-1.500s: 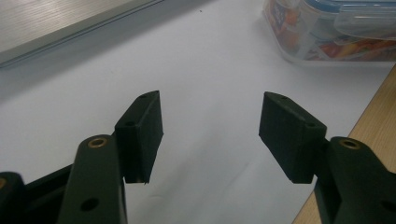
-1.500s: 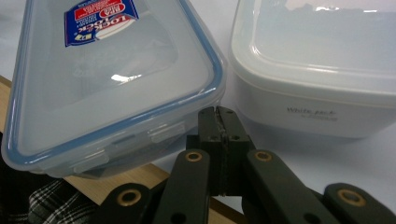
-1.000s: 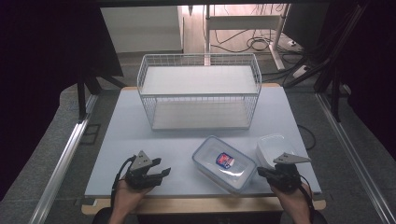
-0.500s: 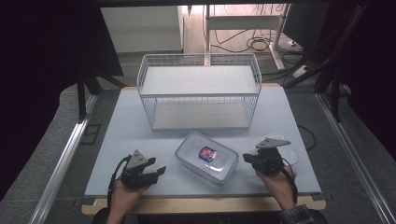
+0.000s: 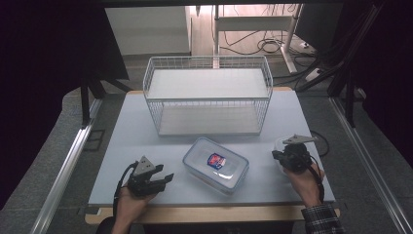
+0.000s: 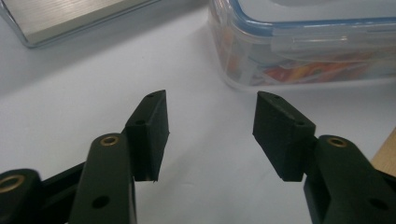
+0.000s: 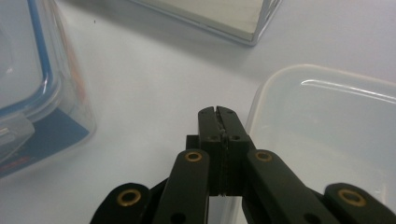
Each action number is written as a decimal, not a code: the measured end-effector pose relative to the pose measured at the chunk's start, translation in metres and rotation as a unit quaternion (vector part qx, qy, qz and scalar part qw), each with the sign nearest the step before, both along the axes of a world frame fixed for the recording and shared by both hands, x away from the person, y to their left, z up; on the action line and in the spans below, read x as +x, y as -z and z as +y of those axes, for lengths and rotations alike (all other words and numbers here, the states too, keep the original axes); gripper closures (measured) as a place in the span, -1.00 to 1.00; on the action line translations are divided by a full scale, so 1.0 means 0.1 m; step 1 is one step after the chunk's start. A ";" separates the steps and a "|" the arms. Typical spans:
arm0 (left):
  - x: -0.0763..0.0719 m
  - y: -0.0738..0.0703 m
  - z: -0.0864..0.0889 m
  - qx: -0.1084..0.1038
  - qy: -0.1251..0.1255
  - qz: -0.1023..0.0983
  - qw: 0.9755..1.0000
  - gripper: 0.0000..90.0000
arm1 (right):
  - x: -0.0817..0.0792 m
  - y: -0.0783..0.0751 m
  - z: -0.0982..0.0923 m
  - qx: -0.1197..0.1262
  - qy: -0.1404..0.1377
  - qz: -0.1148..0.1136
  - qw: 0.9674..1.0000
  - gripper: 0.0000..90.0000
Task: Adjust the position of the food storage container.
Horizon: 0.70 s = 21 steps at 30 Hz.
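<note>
Pale grey and bare, the table (image 5: 146,146) carries a white wire basket (image 5: 208,95) at its far middle, with dark floor and trailing cables beyond. Nearer me sits the clear lidded container (image 5: 215,164) with a blue seal around its lid, lying at an angle between my two hands, I judge so that either gripper can reach a side of it.

My left gripper (image 5: 152,179) rests near the front edge, aimed at the container's near-left corner. Its jaws stand partly apart with bare table between them and have just been closing a little; the pads (image 6: 148,133) touch nothing, and the container (image 6: 303,51) lies just beyond them.

My right gripper (image 5: 288,157) is pinched fully together and, as far as I can tell, empty. In the right gripper view its tips (image 7: 218,122) lie just beside the rim of a frosted plastic tub (image 7: 327,121), with the lidded container (image 7: 32,88) off to the side. I judge this hand is travelling rather than gripping.

On the lid is a small red and blue label (image 5: 217,160); its writing is too small to read. Colourful packets show through the wall, print blurred.
</note>
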State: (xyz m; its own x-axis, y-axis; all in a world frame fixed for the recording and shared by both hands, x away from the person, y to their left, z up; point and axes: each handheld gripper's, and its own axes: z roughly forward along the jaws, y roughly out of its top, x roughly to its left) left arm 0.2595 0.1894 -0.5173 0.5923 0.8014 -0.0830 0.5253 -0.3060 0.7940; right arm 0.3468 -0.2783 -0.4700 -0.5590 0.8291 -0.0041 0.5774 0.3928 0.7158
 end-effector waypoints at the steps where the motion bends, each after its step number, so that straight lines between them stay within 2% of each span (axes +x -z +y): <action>1: 0.10 -0.02 0.00 0.010 -0.004 -0.006 1.000 0.09 | -0.03 -0.02 0.01 0.004 -0.004 -0.004 1.000 0.99; 5: 0.40 -0.05 -0.01 0.028 -0.015 -0.013 0.999 0.37 | -0.19 -0.07 0.16 0.032 -0.042 -0.004 0.999 0.98; 6: 0.40 -0.05 -0.01 0.028 -0.015 -0.013 0.999 0.43 | -0.24 -0.06 0.21 0.041 -0.052 0.005 0.998 0.98; 7: 0.58 -0.03 -0.04 0.032 -0.014 -0.009 0.999 0.48 | -0.31 -0.03 0.28 0.051 -0.068 0.013 0.996 0.98; 9: 0.72 0.00 -0.11 0.023 -0.002 -0.002 1.000 0.49 | -0.40 0.02 0.39 0.048 -0.087 0.028 0.995 0.98; 10: 0.72 0.00 -0.11 0.023 -0.002 -0.002 1.000 0.49 | -0.40 0.02 0.39 0.048 -0.087 0.028 0.995 0.98; 11: 0.80 0.02 -0.17 0.016 0.011 0.008 1.000 0.49 | -0.44 0.05 0.43 0.048 -0.098 0.037 0.993 0.98; 13: 0.84 0.04 -0.24 0.002 0.029 0.016 0.999 0.49 | -0.49 0.09 0.52 0.047 -0.114 0.054 0.991 0.98; 14: 0.83 0.05 -0.30 0.006 0.040 0.020 0.999 0.49 | -0.49 0.10 0.54 0.048 -0.117 0.059 0.990 0.98; 16: 0.81 0.04 -0.33 0.020 0.037 0.019 0.999 0.55 | -0.48 0.11 0.57 0.049 -0.115 0.056 0.991 0.99; 21: 0.70 0.04 -0.32 0.004 0.042 0.047 0.998 0.59 | -0.39 0.07 0.56 0.040 -0.098 0.048 0.993 0.99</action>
